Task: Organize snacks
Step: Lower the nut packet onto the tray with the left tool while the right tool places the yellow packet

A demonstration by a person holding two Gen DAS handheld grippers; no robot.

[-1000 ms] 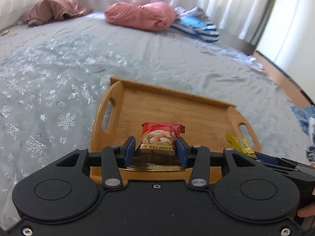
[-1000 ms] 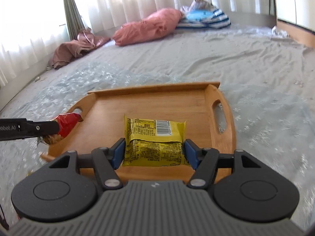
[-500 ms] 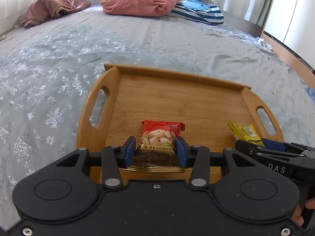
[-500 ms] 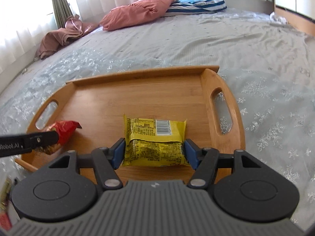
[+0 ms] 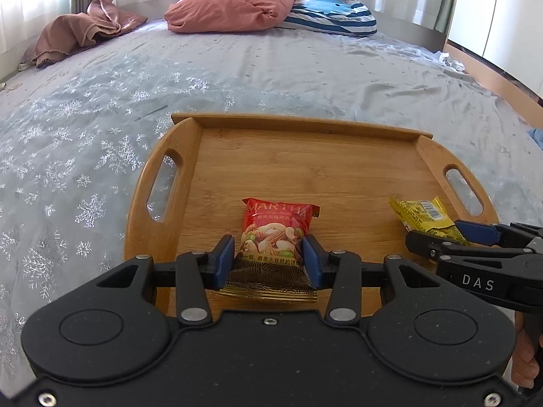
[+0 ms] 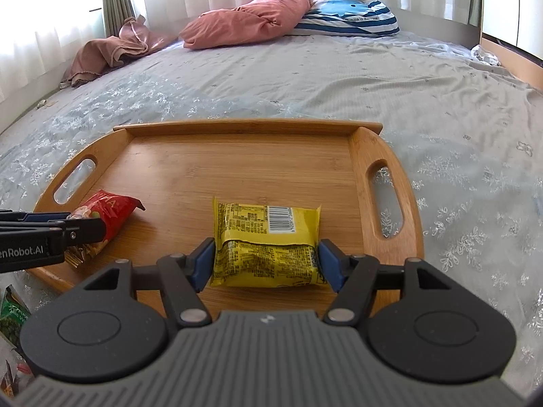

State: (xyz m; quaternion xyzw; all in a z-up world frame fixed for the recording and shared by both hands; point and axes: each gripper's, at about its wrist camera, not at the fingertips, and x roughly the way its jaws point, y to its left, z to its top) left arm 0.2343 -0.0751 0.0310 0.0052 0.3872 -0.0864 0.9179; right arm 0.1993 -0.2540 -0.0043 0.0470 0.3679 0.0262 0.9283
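A wooden tray (image 5: 305, 162) with two handle slots lies on the bed; it also shows in the right wrist view (image 6: 237, 166). My left gripper (image 5: 268, 257) is shut on a red snack packet (image 5: 275, 227) and holds it over the tray's near left part. My right gripper (image 6: 266, 259) is shut on a yellow snack packet (image 6: 268, 237) over the tray's near right part. The yellow packet (image 5: 424, 215) and the right gripper (image 5: 437, 237) show at the right of the left wrist view. The red packet (image 6: 105, 213) shows at the left of the right wrist view.
The grey snowflake bedspread (image 5: 85, 156) surrounds the tray. A pink pillow (image 5: 230, 8), a striped blue pillow (image 5: 332, 10) and brown cloth (image 5: 81, 32) lie at the far end. More snack packets (image 6: 12, 312) lie at the near left.
Both grippers have moved forward over the tray with their packets still held, and the views have tilted down onto the tray floor.
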